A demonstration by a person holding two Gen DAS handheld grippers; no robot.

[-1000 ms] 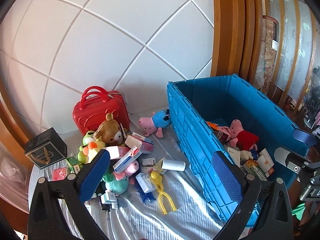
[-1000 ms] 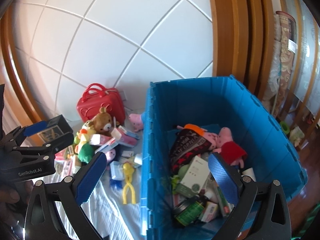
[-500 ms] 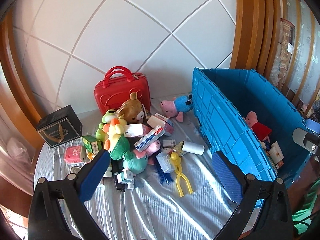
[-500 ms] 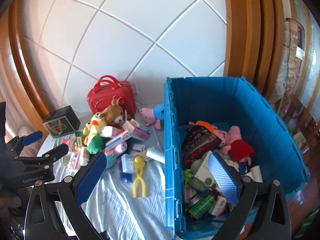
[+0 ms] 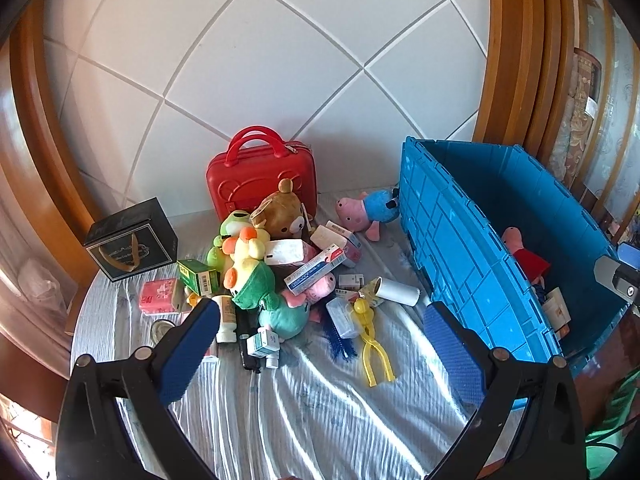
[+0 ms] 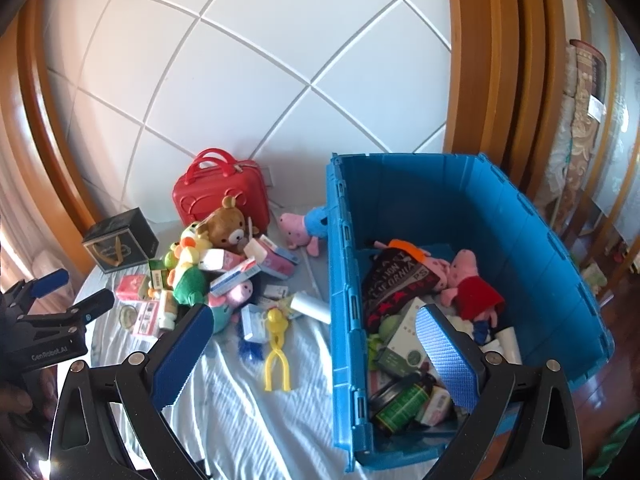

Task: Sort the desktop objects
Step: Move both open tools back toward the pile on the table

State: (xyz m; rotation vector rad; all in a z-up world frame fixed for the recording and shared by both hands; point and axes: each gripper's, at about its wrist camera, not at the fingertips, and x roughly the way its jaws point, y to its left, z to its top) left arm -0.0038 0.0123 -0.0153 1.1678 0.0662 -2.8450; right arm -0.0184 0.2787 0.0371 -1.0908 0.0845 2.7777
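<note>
- The left hand-held gripper [image 5: 320, 344] hangs above the near edge of the table [image 5: 320, 420], jaws spread wide and holding nothing.
- The right hand-held gripper [image 6: 316, 344] is likewise wide open and empty, poised over the near left wall of the blue crate [image 6: 344, 280].
- The blue crate fills the table's right side; inside lie a pink pig plush in a red dress [image 6: 472, 284], a dark printed pouch [image 6: 396, 276], a green-labelled jar [image 6: 400, 400] and assorted boxes.
- Loose items crowd the table's left half: a brown bear plush [image 5: 282, 214] leans against a red mini suitcase [image 5: 260, 178] at the far edge by the tiled wall.
- A yellow duck plush [image 5: 244, 256], a green frog plush [image 5: 230, 228] and a teal plush [image 5: 280, 312] are heaped together with medicine boxes, among them a white-and-red carton [image 5: 316, 270] lying on top.
- A pig plush in blue [image 5: 366, 212] lies against the crate's far left corner.
- A yellow duck-headed clamp toy [image 5: 370, 340] and a white roll [image 5: 394, 290] lie nearest the crate, between pile and wall.
- A black gift box [image 5: 130, 238] stands at the table's left edge, a pink packet [image 5: 160, 296] just in front.
- A wrinkled pale cloth covers the table.
</note>
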